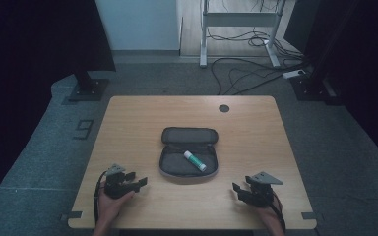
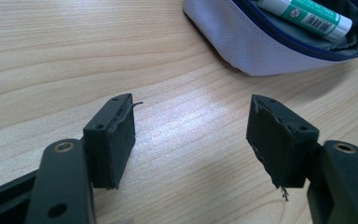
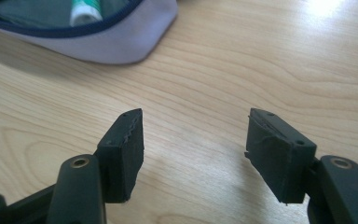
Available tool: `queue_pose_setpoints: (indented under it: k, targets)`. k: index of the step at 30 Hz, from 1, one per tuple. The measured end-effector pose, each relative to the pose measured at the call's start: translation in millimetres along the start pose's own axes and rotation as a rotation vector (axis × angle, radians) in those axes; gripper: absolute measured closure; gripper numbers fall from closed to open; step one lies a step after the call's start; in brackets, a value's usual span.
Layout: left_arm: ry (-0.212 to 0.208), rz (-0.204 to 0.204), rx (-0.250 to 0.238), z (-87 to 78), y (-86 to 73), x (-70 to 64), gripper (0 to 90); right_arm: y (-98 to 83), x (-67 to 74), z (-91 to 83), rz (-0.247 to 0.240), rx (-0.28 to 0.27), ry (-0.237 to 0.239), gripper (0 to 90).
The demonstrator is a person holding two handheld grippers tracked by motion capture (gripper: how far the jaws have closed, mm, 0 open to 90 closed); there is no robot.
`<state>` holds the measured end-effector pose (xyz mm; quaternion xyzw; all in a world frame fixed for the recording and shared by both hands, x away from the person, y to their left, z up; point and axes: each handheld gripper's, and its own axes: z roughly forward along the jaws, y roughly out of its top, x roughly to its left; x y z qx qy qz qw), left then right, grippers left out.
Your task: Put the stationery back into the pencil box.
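Item: pencil case (image 1: 188, 157), soft fabric, grey outside with a dark blue zip edge, laid unzipped and flat at the middle of the bench (image 1: 128, 118). The lid half is folded away toward the far edge; the tray half faces the person. In the left hand-held gripper view the case's pale outer wall (image 2: 261, 44) is seen at the upper right; in the right hand-held gripper view it (image 3: 121, 44) is seen at the upper left.

Item: glue stick (image 1: 195, 161), white body with a green label band, lying on its side inside the tray half of the case, set diagonally. A barcode is visible on its label in the left hand-held gripper view (image 2: 307, 14); one end is seen in the right hand-held gripper view (image 3: 85, 11).

Item: left hand-held gripper (image 1: 140, 182), held in a hand (image 1: 110, 199) at the near left of the bench, just beside the case's near left corner and apart from it. Its jaws are spread wide, with bare wood between them; nothing is grasped.

Item: right hand-held gripper (image 1: 236, 189), held in a hand (image 1: 270, 209) at the near right of the bench, near the case's near right corner and apart from it. Its jaws are likewise released, with bare wood between the pads (image 3: 279, 154).

Item: round dark grommet (image 1: 223, 108), set into the bench near its far edge.

Surroundings: grey floor (image 1: 39, 162), cables (image 1: 246, 73) and a white frame's legs (image 1: 203, 34) beyond the bench.
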<state>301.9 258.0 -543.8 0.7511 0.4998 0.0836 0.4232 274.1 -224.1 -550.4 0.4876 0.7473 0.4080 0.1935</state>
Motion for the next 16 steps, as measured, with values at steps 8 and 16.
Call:
queue_pose_setpoints:
  k: [8, 16]
  targets:
    - [0.001, 0.002, -0.003, -0.1, 0.3, -0.7, 32.9, -0.4, 1.3, 4.6, -0.035, 0.029, -0.016, 34.3]
    - [0.000, -0.001, -0.008, -0.7, 0.4, -0.2, 32.9, 1.6, 1.2, 8.9, -0.062, 0.066, -0.054, 29.9]
